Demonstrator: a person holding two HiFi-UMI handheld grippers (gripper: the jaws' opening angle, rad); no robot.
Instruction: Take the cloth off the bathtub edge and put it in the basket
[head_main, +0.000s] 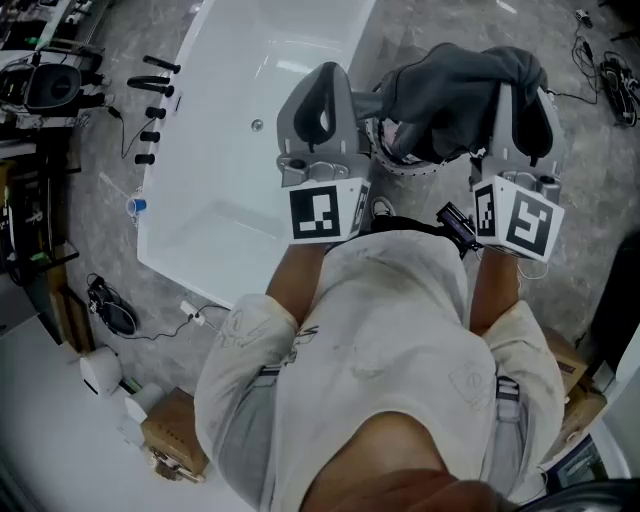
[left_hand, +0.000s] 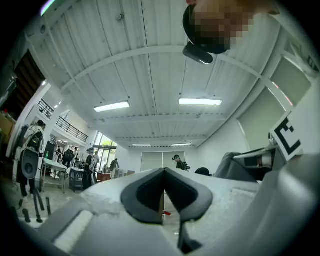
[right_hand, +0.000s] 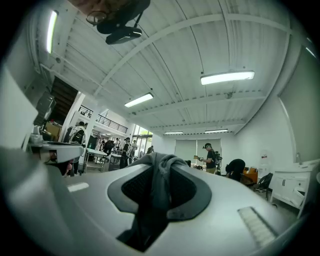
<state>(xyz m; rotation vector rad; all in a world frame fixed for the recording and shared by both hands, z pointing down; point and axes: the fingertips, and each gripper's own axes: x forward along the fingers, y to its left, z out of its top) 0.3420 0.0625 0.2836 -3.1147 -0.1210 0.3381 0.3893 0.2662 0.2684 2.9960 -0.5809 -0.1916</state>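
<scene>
Obs: person stands just right of the white bathtub (head_main: 240, 120), with both tongs held out roughly level in front of the chest.

R gripper (head_main: 522, 85) is clenched on the dark grey cloth (head_main: 450, 90). Its own view shows fabric pinched between the pads and bunched over the tips.

Cloth is clear of the tub edge. It hangs in a heap leftward from the R jaws, between the two tools.

L gripper (head_main: 322, 80) is closed, tips meeting, nothing in them. It appears to act as escort only, not sharing the load.

Below the cloth, and partly hidden by it, a round pale perforated rim shows. This is prob. the basket (head_main: 400, 165); no more than that can be confirmed.

Assessment: lift done, carry approx. over target. Cloth is prob. held high so trailing folds don't snag the rim.

Next req.: lower over the opening, then release R jaws.

Risk: the loose side may drape outside the basket. L tool is well placed to tuck it in.
</scene>
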